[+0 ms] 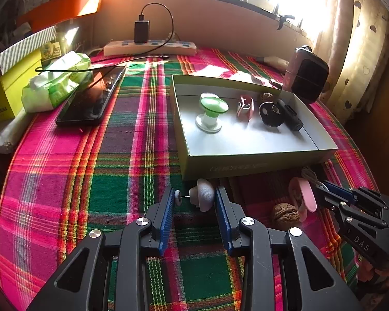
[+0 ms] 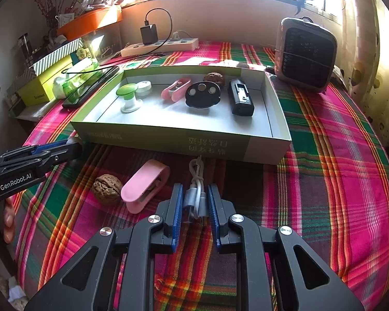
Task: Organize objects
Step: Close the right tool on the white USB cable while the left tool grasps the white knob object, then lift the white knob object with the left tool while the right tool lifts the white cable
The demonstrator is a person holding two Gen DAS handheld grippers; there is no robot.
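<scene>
Your left gripper (image 1: 195,198) clamps a small grey mushroom-shaped piece (image 1: 203,194) on a thin pin, its pads pressing both ends, just in front of the near wall of the shallow green box (image 1: 233,165). Your right gripper (image 2: 194,202) has its jaws closed on a coiled white cable (image 2: 195,194) lying on the plaid tablecloth (image 2: 337,168), near the box's front wall. Between the two grippers, on the cloth, a walnut (image 2: 107,189) sits touching a pink clip (image 2: 145,184). Inside the box lie a green-topped spool (image 2: 128,98), another pink clip (image 2: 175,88), a black round disc (image 2: 202,94) and a black rectangular device (image 2: 241,101)
</scene>
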